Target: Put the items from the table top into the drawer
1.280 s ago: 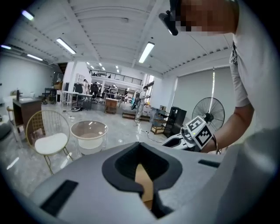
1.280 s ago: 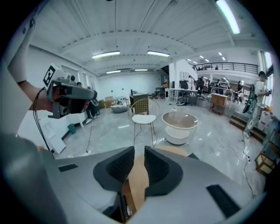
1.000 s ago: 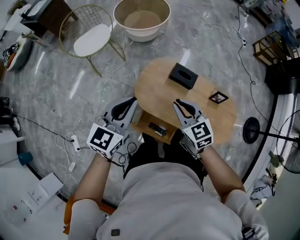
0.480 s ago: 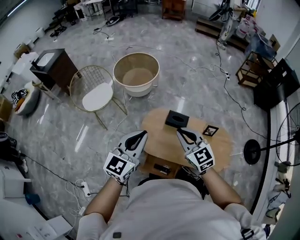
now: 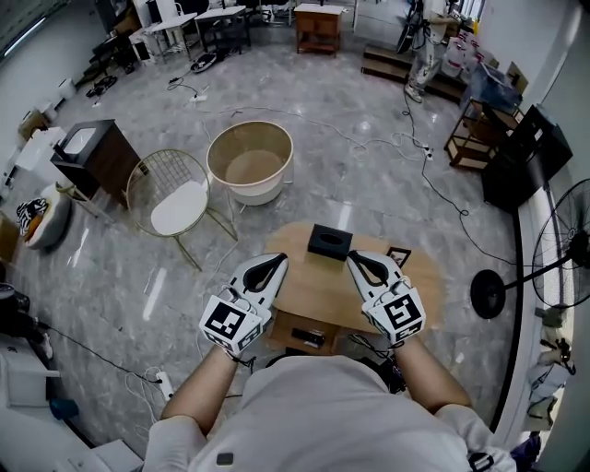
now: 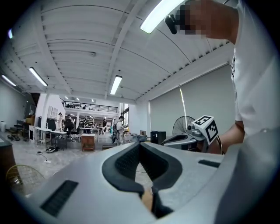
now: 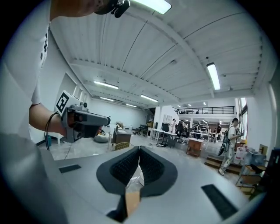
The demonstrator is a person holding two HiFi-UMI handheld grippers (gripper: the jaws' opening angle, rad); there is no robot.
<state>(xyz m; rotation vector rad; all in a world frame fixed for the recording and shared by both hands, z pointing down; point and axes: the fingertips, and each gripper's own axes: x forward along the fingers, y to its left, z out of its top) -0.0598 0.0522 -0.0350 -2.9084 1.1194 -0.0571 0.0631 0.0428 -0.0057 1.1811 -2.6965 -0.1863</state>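
Both tongs closed and empty above the table

In the lower middle of the head view, the left tongs (image 5: 275, 262) and right tongs (image 5: 356, 261) point level, each shut tip to tip with nothing between. Past them, on the round wooden table (image 5: 318, 290), a black box (image 5: 329, 241) sits at the far edge and a small black square frame (image 5: 398, 255) lies right of it, both apart from the tongs. The drawer (image 5: 293, 324) under the near edge stands open with a dark item (image 5: 309, 338) inside

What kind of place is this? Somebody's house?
Probably not a house: it looks like a big workshop or lab hall. Loose cables trail over the stone floor, work desks stand at the far end, and a balcony runs overhead.
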